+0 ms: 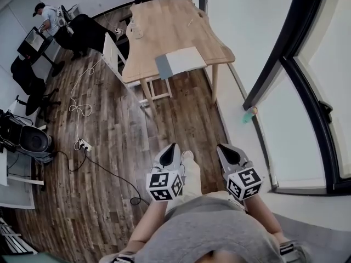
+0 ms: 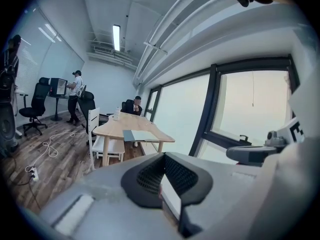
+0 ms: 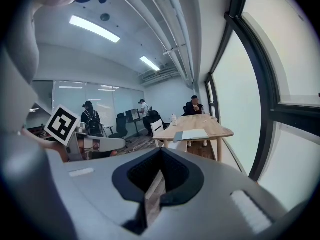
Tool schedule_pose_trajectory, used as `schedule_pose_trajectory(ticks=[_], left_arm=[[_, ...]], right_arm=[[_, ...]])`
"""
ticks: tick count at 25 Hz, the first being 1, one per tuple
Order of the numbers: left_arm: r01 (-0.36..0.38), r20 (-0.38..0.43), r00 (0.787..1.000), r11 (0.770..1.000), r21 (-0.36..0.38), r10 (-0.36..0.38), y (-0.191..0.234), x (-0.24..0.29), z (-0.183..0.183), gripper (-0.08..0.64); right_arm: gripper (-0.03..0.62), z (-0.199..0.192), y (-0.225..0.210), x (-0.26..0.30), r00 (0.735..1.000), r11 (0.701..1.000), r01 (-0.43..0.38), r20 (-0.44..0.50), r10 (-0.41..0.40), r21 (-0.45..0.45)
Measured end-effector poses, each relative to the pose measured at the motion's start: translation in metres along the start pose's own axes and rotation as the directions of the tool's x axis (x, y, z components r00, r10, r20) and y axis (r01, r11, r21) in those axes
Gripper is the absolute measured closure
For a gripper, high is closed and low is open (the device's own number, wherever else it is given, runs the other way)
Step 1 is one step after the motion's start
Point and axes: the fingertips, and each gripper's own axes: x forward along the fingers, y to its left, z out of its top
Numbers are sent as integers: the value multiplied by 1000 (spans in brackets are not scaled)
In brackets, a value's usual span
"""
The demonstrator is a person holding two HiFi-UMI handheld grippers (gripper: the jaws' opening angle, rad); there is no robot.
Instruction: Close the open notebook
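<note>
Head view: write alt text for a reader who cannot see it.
An open notebook lies at the near end of a wooden table. Below, the left gripper and right gripper, both shut and empty, point toward it.

table [image 1: 164, 26]: pale smooth wood | floor [image 1: 120, 141]: dark wood planks | notebook [image 1: 184, 61]: matt paper

Both forearms reached forward side by side; the left gripper [image 1: 173, 147] and right gripper [image 1: 220, 147] pointed slightly downward, jaws together, holding nothing
</note>
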Motion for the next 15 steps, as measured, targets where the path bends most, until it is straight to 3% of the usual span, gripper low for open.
schedule_pose_trajectory(ticks=[15], left_arm=[[-35,-26,999,999,-7,35,79,130,58,557]], right_arm=[[591,61,-64,138,1000,1000,8,-8,-9,-19]])
